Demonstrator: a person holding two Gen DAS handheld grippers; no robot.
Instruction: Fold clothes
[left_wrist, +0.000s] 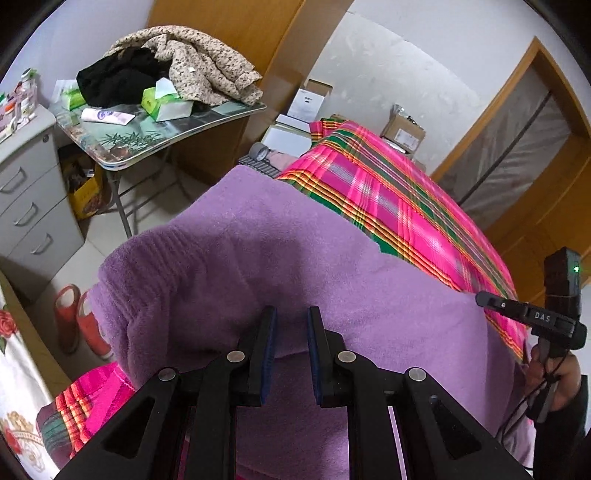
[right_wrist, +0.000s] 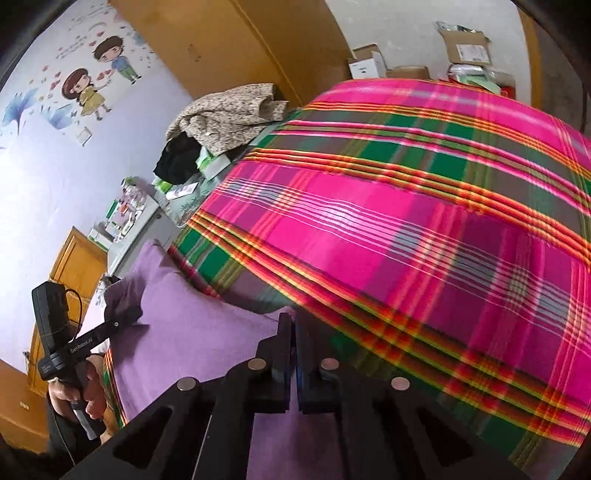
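The purple sweater (left_wrist: 303, 258) lies spread on the bed, over the pink plaid bedspread (left_wrist: 399, 192), with its ribbed edge hanging toward the left side of the bed, above the red slippers (left_wrist: 79, 321) on the floor. The left gripper (left_wrist: 291, 354) hovers over the near part of the knit with its jaws parted and nothing between them. The right gripper (right_wrist: 295, 354) sits at the sweater's near right edge with its jaws pressed together; from its own camera I cannot tell for sure whether a pinch of purple cloth is caught there or they are simply closed.

Whether this is a garment being laid out or one already part-folded, I cannot judge; the cloth looks doubled near the ribbed edge. Either way, good work here means gripping only the layer meant to move, holding both sides level, and keeping the soft, thick knit taut enough that it does not bunch. The overhanging left side may drag the rest off the bed.
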